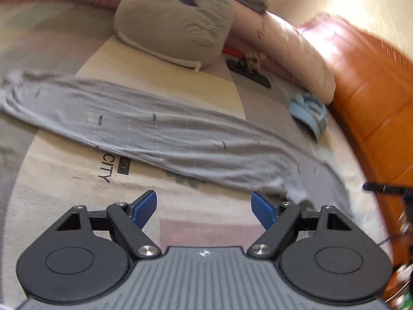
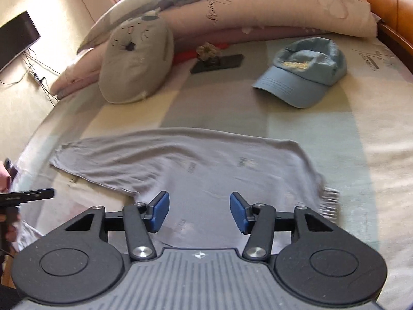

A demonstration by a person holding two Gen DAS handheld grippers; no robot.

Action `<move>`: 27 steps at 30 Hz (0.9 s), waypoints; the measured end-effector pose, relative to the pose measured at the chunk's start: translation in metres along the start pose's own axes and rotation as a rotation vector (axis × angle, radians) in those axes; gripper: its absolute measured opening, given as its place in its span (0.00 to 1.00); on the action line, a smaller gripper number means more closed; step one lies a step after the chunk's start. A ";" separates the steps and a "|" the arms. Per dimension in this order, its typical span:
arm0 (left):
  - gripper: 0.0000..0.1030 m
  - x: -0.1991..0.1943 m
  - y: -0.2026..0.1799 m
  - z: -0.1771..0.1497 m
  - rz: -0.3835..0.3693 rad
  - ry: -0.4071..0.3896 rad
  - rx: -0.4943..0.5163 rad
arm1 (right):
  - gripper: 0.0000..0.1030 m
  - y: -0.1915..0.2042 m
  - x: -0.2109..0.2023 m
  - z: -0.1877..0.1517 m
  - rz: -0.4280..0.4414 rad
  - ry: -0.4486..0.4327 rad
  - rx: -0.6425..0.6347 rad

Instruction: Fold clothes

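Both claws hang open over the bed [image 2: 335, 139] with nothing between their blue pads. Left claw [image 1: 204, 208] has its jaws spread wide above a bare patch of bedspread, just short of the near edge of the garment [image 1: 160, 129]. Right claw [image 2: 200, 211] stands with a narrower gap, its pads above the cloth but not pressing on it.

That garment, a long grey piece of clothing with small dark marks, lies flat and stretched across the middle of the bed, folded lengthwise into a narrow strip with soft wrinkles. In the right wrist view its right end is ragged and bunched at the edge, while the left end tapers toward the side of the bed.

Beyond it, well apart, a blue cap [image 2: 302, 75] sits on the bedspread, brim toward the garment. A grey round cushion [image 2: 134, 62] with a stitched face leans against a long pink quilt [image 2: 271, 13] rolled along the far side. Between cushion and cap lies a dark phone [image 2: 219, 63], with a small brownish thing on it that I cannot make out. A dark screen [image 2: 18, 38] hangs on the wall at the left, cables trailing below it. An orange headboard [image 1: 374, 98] edges the bed
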State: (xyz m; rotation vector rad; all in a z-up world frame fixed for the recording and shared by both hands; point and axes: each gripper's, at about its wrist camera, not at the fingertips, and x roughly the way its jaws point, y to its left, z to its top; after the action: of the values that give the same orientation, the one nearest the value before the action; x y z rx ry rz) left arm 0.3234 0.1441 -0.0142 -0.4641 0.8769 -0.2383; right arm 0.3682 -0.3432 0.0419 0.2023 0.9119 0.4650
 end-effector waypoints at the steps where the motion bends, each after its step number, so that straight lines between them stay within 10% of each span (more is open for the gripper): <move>1: 0.78 0.004 0.008 0.002 -0.022 -0.002 -0.042 | 0.56 0.008 0.005 0.003 0.010 0.005 -0.004; 12: 0.77 0.059 0.090 -0.007 -0.303 -0.063 -0.594 | 0.56 0.104 0.128 0.084 0.213 0.176 -0.184; 27: 0.71 0.079 0.087 0.004 -0.213 -0.215 -0.614 | 0.56 0.151 0.289 0.160 0.382 0.349 -0.379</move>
State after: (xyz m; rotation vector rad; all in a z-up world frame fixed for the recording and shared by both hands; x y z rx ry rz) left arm 0.3767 0.1908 -0.1079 -1.1376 0.6778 -0.1052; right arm 0.6011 -0.0706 -0.0131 -0.0581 1.1086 1.0399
